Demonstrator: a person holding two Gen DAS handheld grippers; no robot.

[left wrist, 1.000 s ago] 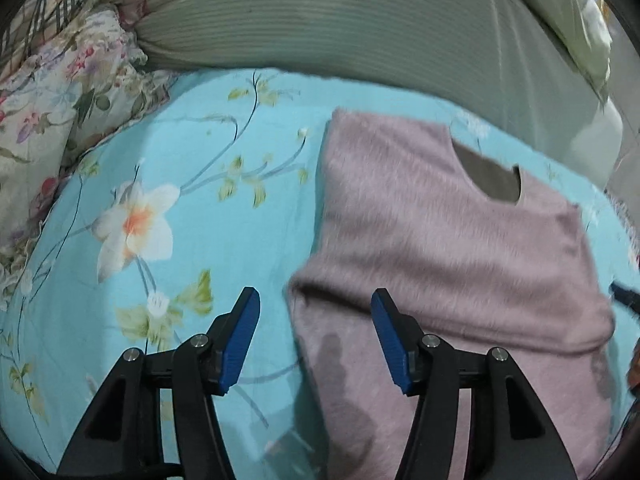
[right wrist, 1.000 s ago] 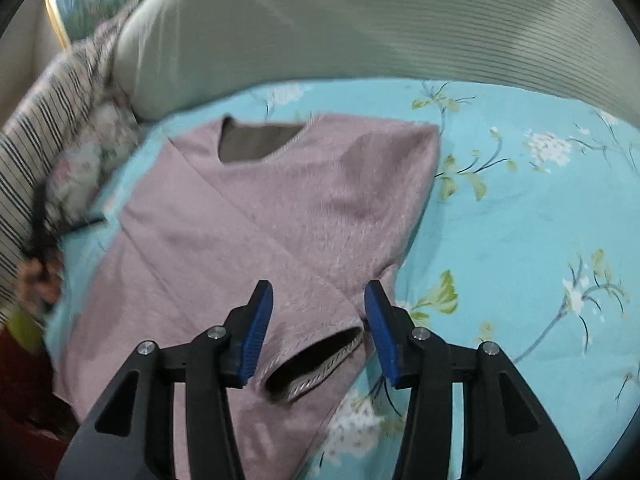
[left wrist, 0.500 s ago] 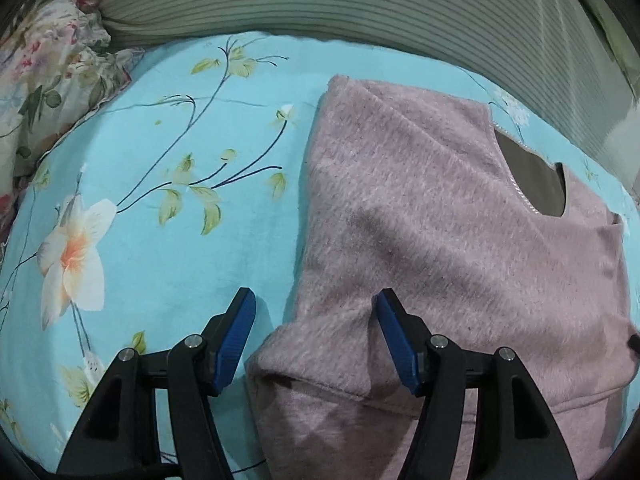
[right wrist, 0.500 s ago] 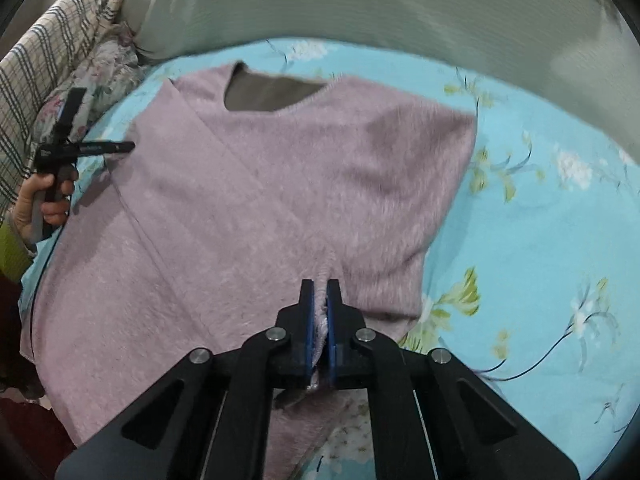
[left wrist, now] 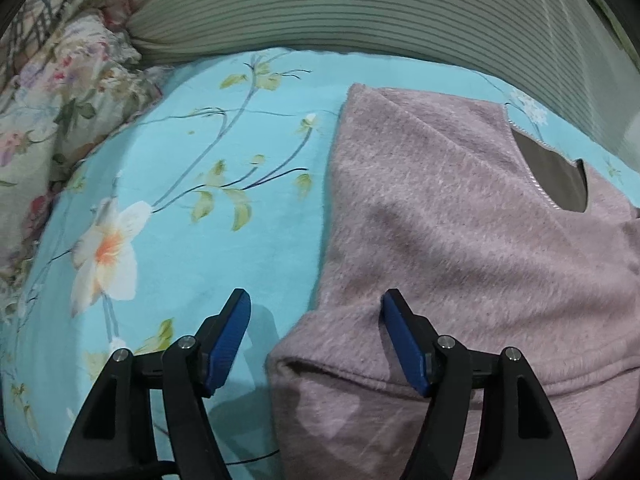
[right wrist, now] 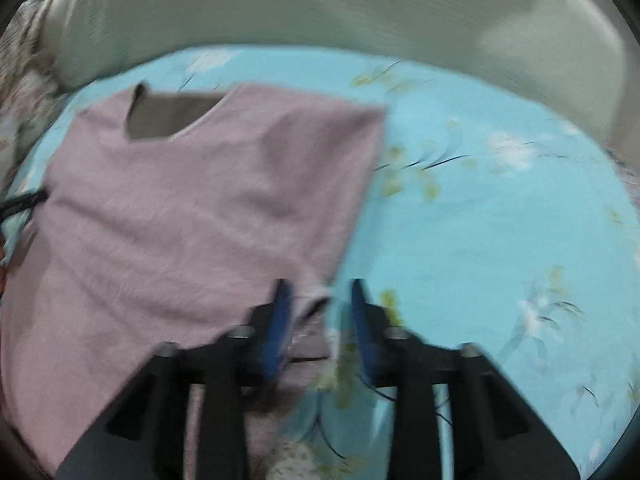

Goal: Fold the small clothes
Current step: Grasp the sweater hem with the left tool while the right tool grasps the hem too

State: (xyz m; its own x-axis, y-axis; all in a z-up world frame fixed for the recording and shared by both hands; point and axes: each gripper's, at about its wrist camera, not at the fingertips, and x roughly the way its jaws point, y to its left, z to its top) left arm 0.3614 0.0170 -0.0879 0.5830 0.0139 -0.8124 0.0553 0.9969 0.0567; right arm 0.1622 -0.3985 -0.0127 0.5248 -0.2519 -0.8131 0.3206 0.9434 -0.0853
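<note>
Left wrist view: a fuzzy, brushed-knit mauve sweater (left wrist: 460,216) lies flat on a smooth turquoise bedsheet (left wrist: 180,220) printed with pale blossoms and thin dark stems. Its sleeve is folded across the body, the cuff (left wrist: 320,360) forming a soft rounded end, and a grey lining shows in the neck opening (left wrist: 560,176), edged with a pale twisted trim. The left gripper (left wrist: 316,312) hangs released, its blue-padded jaws standing wide on either side of that cuff without pressing it; they have just been opening further. Compared with a second ago the sweater fills more of the picture and the cuff sits lower between the jaws. Behind runs a ribbed grey-green cushion (left wrist: 360,12), with a crumpled floral quilt (left wrist: 60,92) at the left.

Right wrist view, blurred: the sweater (right wrist: 200,208) spreads over the left half of the sheet (right wrist: 500,240). The right gripper (right wrist: 318,292), clenched on the sweater's right cuff (right wrist: 312,308) half a second ago, has just opened; the cuff now lies loose between the parted jaws. A pale cushion (right wrist: 320,8) curves along the back
</note>
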